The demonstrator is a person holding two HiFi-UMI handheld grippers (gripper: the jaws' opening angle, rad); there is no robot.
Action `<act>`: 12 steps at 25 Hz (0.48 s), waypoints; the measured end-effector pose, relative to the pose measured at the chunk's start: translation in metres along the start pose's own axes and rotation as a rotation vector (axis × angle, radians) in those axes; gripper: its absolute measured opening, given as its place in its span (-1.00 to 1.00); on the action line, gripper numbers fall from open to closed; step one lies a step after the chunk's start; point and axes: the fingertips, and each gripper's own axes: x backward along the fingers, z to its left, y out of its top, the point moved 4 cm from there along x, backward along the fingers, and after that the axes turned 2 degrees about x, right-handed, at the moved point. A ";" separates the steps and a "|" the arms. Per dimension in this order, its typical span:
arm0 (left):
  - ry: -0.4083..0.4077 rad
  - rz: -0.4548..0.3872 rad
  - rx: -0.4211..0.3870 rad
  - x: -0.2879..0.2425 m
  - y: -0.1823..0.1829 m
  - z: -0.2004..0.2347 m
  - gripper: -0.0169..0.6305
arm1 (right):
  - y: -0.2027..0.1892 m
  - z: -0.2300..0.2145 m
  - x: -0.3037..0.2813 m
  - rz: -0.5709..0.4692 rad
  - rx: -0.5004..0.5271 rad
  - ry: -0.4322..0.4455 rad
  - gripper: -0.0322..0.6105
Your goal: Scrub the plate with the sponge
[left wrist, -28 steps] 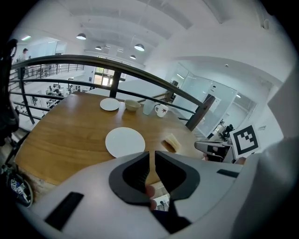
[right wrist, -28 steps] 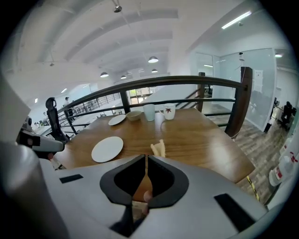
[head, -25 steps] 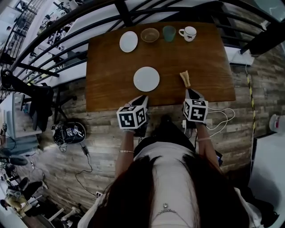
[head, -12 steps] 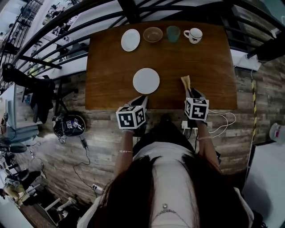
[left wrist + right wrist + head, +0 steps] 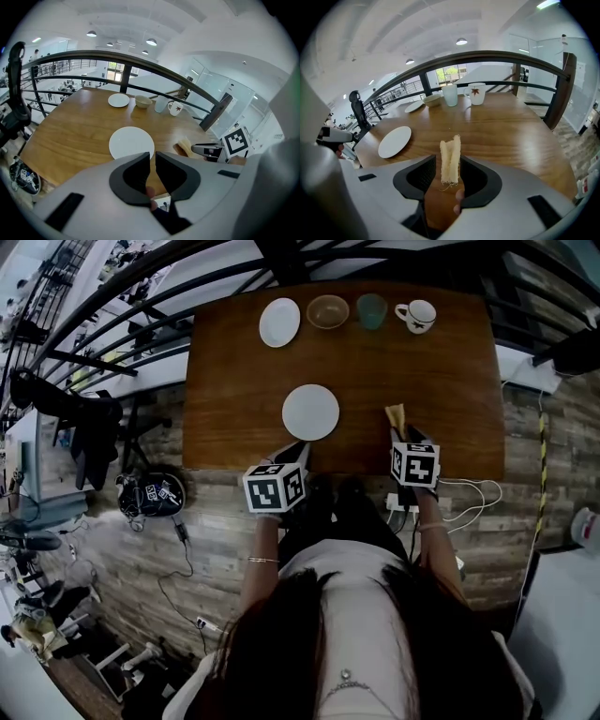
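The wooden table (image 5: 244, 371) spread before me. The white plate (image 5: 310, 412) lay flat close to its near edge, just beyond my left gripper (image 5: 152, 157), whose jaws stood almost together with nothing between them. My right gripper (image 5: 449, 161) was opening its jaws. The sponge (image 5: 450, 154) stood upright between them, right of the plate, with a gap on its left side.

Two plates (image 5: 310, 412) (image 5: 279, 322) — one bowl (image 5: 328, 311), cup (image 5: 371, 310), mug (image 5: 416, 315), sponge (image 5: 396, 416)
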 end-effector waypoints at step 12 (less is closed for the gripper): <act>0.017 0.030 -0.006 -0.001 -0.002 0.009 -0.80 | -0.019 -0.001 -0.024 0.076 -0.010 -0.006 -0.36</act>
